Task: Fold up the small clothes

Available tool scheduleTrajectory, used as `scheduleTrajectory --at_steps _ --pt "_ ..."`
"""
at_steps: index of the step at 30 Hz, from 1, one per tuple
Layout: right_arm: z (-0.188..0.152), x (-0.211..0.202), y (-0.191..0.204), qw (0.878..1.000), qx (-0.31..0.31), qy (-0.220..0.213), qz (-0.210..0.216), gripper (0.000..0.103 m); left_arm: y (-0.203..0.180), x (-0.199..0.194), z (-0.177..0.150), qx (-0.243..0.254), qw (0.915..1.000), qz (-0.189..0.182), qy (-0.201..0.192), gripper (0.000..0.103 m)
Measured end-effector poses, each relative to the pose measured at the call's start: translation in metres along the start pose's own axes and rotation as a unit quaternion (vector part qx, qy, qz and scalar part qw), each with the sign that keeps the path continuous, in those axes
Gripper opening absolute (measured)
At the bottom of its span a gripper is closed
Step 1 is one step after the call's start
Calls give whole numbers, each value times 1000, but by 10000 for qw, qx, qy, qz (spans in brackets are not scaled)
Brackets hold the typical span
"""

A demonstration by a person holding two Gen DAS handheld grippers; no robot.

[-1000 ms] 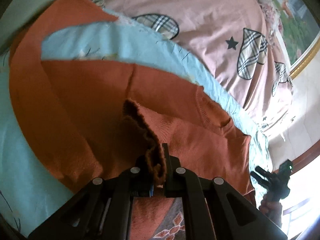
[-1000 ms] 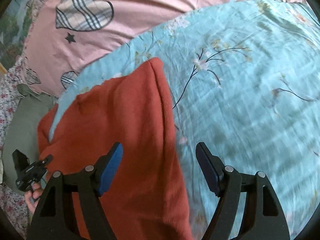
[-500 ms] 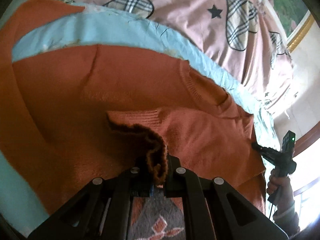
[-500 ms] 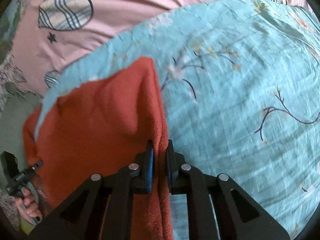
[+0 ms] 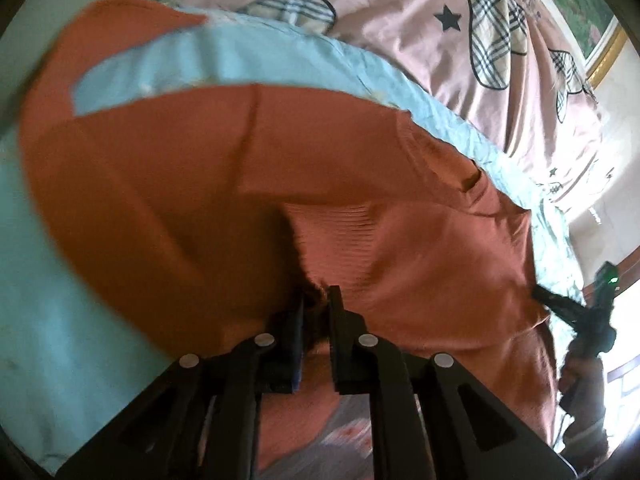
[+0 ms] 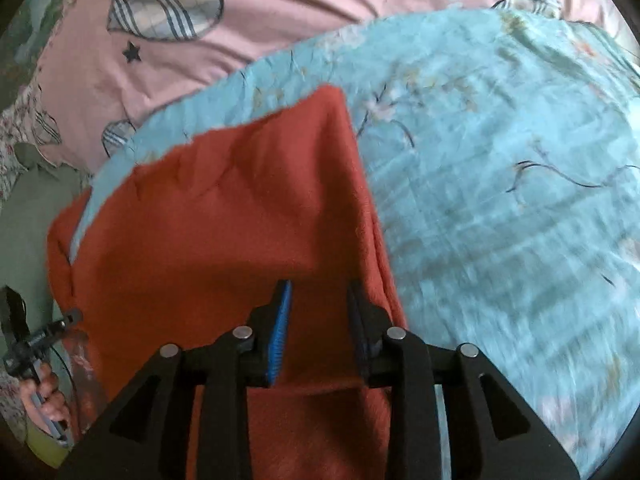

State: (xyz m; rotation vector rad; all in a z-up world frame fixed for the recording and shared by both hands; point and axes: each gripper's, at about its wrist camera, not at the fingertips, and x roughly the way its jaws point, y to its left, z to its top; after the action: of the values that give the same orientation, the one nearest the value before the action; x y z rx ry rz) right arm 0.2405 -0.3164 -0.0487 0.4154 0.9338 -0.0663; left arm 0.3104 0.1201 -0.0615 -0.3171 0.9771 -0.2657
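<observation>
Since the earlier frames, my right gripper [image 6: 318, 300] has let go of the rust-orange knitted sweater [image 6: 224, 232]; its jaws have just been opening and now stand partly apart over the sweater's right edge, pads clear of the knit. My left gripper [image 5: 316, 304] has just eased slightly, jaws narrow, the ribbed cuff [image 5: 332, 236] bunched between them. Sweater lies on the light-blue floral sheet [image 6: 500, 200], near its far edge beside the pink heart-print cover [image 6: 280, 12].

Sweater [image 6: 224, 216] lies on sheet [image 6: 500, 160], quilt [image 6: 280, 12] behind it
</observation>
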Motion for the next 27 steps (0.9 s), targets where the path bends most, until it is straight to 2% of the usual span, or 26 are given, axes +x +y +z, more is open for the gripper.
scheduleTrajectory --at_steps 1,2,3,5,6,7,9,14,16,18,20,21,23,24,25,27 --pt "-3 -7 5 9998 -21 -61 161 52 4 -11 1 17 9999 120 -117 9" --pt "-8 -16 12 9991 -80 -95 404 56 8 -22 5 37 9994 214 -252 9" --pt "-13 -21 20 9983 -145 -96 550 59 11 -30 10 35 9989 313 -355 14" --pt "-27 -28 37 9962 -331 -18 805 60 20 -43 27 -16 9967 611 -534 30" --pt "-33 -30 44 9949 -372 60 939 60 23 -46 36 -14 9953 762 -598 46" --pt "-39 -30 51 9934 -377 159 1069 60 27 -50 49 25 9927 978 -699 57" --pt "-49 -26 60 9913 -386 313 1220 61 33 -55 76 101 9878 1273 -888 63" --pt "-65 -16 71 9885 -390 651 1307 61 50 -39 152 136 9775 1933 -835 75" --pt "-69 -11 71 9885 -326 698 1302 61 55 -26 173 207 9699 2296 -783 76" --pt "-70 -10 68 9886 -265 722 1296 61 63 -14 187 215 9654 2508 -674 76" --pt "-71 -11 65 9886 -241 729 1295 61 73 -1 196 123 9649 2567 -546 75" --pt "-73 -11 64 9887 -239 732 1286 61 81 6 201 23 9656 2560 -466 72" --pt "-72 -10 63 9887 -242 744 1281 61 90 15 203 -93 9656 2577 -338 38" --pt "-72 -10 63 9886 -254 741 1285 61 95 20 203 -136 9673 2522 -230 4" --pt "-71 -11 63 9885 -263 722 1299 61 96 22 201 -170 9696 2433 -183 3" --pt "-71 -13 63 9883 -247 678 1342 61 92 14 191 -154 9731 2269 -383 3"
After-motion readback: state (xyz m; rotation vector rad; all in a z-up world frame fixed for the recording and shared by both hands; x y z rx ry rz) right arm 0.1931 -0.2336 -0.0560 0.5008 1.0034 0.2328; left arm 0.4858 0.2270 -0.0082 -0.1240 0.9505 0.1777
